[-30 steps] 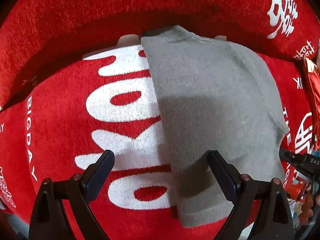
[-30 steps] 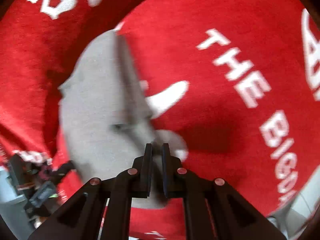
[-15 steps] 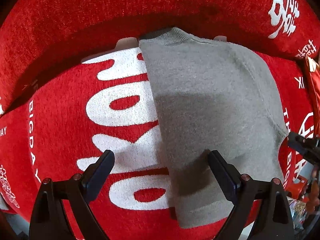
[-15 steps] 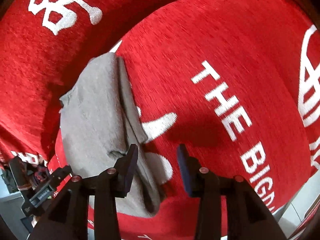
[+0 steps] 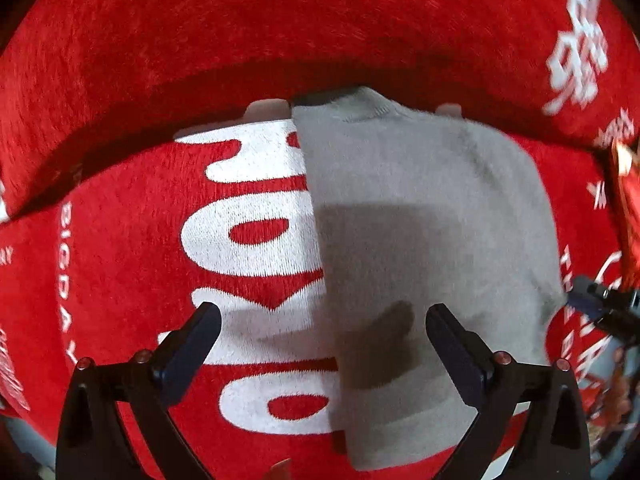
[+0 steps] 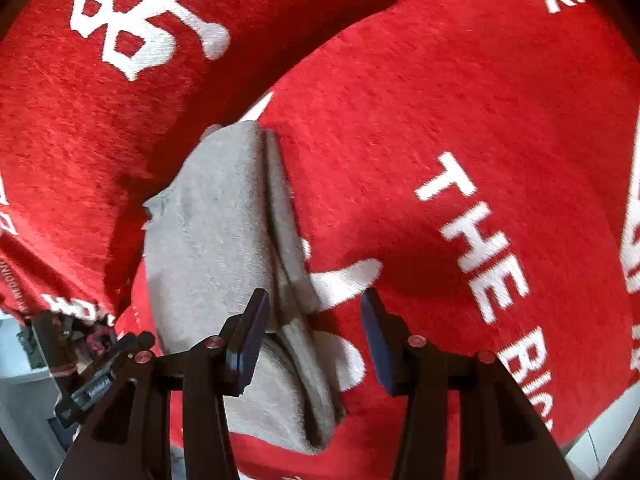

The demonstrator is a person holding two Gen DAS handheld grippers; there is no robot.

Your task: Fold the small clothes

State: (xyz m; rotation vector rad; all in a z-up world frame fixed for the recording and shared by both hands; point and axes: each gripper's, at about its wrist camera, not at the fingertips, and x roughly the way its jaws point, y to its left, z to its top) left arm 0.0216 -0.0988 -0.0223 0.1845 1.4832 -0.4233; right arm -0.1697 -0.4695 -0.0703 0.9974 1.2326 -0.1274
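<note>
Left gripper (image 5: 322, 334): black frame, dark blue fingers (image 5: 452, 346), reddish screws; right gripper (image 6: 314, 330) alike.

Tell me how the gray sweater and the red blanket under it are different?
The gray sweater is plain, while the red blanket has big white letters. The sweater is small and folded over on itself; the blanket is much bigger and spreads out past every edge of the sweater. The sweater lies on top, the blanket underneath. Both look soft and fuzzy.
</note>
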